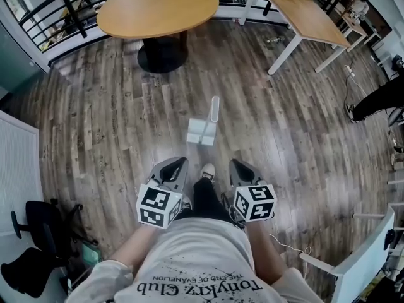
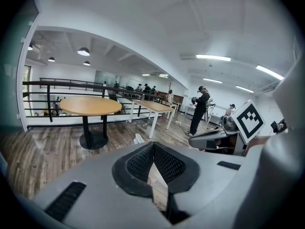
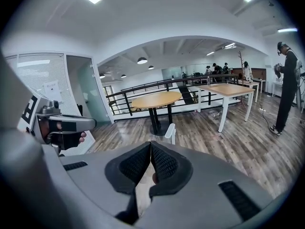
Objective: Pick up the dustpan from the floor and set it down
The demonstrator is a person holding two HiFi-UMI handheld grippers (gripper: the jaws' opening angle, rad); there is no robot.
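We judge the dustpan (image 1: pixel 202 131), near the round table (image 1: pixel 158 8), light and stiff; we'd pinch its upright handle (image 1: pixel 214 109). Left gripper (image 1: pixel 179 164) and right gripper (image 1: pixel 236 165): fingers pressed together, empty.

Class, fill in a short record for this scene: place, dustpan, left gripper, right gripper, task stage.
place: wood floor; round table and long table beyond
dustpan: white, on the floor ahead of the person's shoe, handle upright, untouched
left gripper: shut, empty, short of the dustpan
right gripper: shut, empty, short of the dustpan
task stage: pickup not yet begun
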